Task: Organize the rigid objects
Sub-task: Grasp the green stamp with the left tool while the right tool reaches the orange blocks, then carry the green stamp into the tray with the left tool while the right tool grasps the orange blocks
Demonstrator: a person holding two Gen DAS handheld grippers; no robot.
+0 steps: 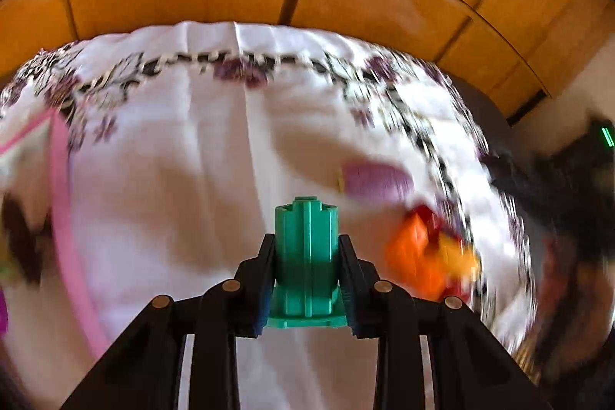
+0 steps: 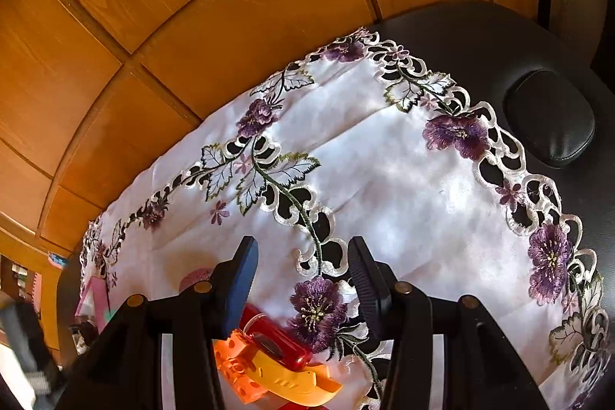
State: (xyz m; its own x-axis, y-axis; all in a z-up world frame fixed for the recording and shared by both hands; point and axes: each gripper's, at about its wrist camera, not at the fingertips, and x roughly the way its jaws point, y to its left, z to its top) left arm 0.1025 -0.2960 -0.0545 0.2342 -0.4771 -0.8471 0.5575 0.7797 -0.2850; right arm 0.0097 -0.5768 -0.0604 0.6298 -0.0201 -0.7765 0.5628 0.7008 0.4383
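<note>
Wood-panelled cabinet fronts (image 2: pixel 161 37) back a table under a white embroidered cloth (image 2: pixel 384 187) w/ purple flowers round its edge.

Nearest in the left wrist view, the left gripper (image 1: pixel 307 279) is clamped on a green plastic piece (image 1: pixel 305 256): both pads press its ribbed sides, flat flange near the jaw roots. Its long axis runs straight out along the fingers, notched end pointing away toward the cloth's far edge and tilted down at the table. Held that way prob. so the flange braces the piece and it can't twist during carry. The piece is off the cloth, over its middle; view is motion-blurred.

Beyond, toward the cloth's right edge, sits a pile of orange/red/yellow toy parts (image 1: pixel 430 256), likely the unsorted stock. Further in, a lilac object (image 1: pixel 374 181), too blurred to ID. At the left edge a pink-rimmed tray (image 1: pixel 61 202), prob. the drop-off, though contents are unclear.

In the right wrist view the right gripper (image 2: pixel 303 279) hangs part-open, nothing between its pads, just above the same pile (image 2: pixel 269 360) near the cloth's near edge, seemingly waiting its turn. A black padded surface (image 2: pixel 549 118) lies past the cloth's right corner.
</note>
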